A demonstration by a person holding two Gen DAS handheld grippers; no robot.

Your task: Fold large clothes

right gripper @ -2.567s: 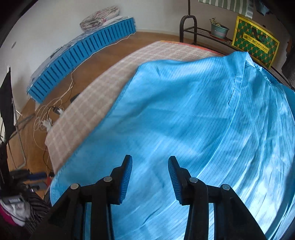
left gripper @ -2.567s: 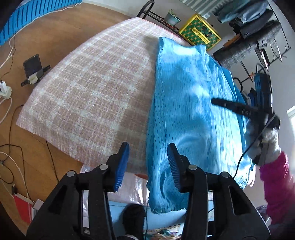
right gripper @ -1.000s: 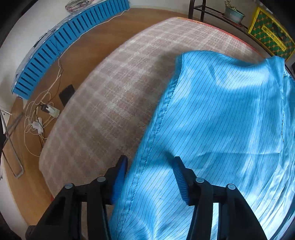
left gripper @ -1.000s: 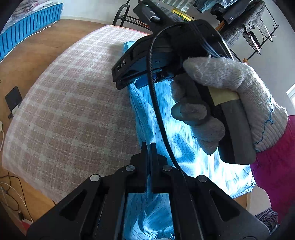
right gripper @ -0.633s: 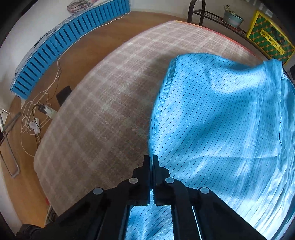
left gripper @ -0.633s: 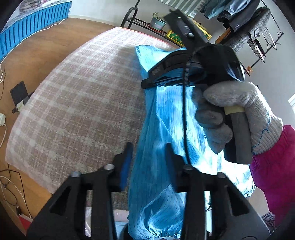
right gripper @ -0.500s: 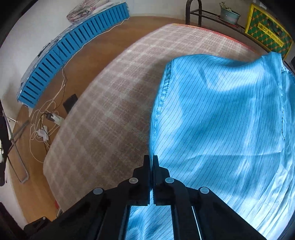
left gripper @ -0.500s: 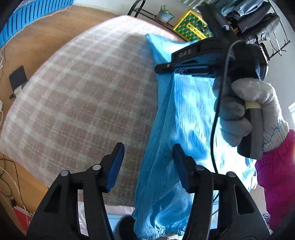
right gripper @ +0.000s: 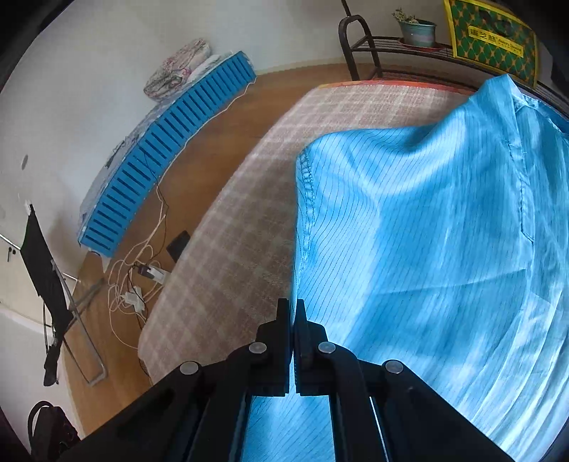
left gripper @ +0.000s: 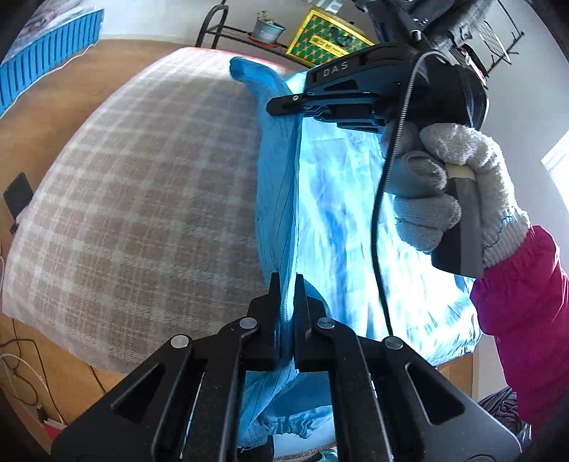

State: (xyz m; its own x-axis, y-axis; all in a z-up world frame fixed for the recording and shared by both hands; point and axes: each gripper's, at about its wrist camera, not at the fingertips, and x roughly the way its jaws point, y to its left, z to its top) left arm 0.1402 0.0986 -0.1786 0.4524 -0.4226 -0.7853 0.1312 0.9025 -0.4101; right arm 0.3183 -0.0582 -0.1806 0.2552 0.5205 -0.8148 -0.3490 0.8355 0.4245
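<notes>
On the checked bed cover (left gripper: 135, 199), along its right side, a large light-blue striped garment (right gripper: 419, 227), its left edge lifted off the cover. On the wooden floor (right gripper: 227, 117) left of the bed, a blue slatted panel (right gripper: 167, 149) and white cables (right gripper: 138, 270). Behind the bed, a yellow-green bag (right gripper: 494, 35) and a potted plant (right gripper: 416, 28) on a dark rack. Left gripper (left gripper: 288, 284) closed upon the garment's near edge. Right gripper (right gripper: 291, 312), held in a grey knitted glove (left gripper: 458, 184), clamped on the same edge further along.
</notes>
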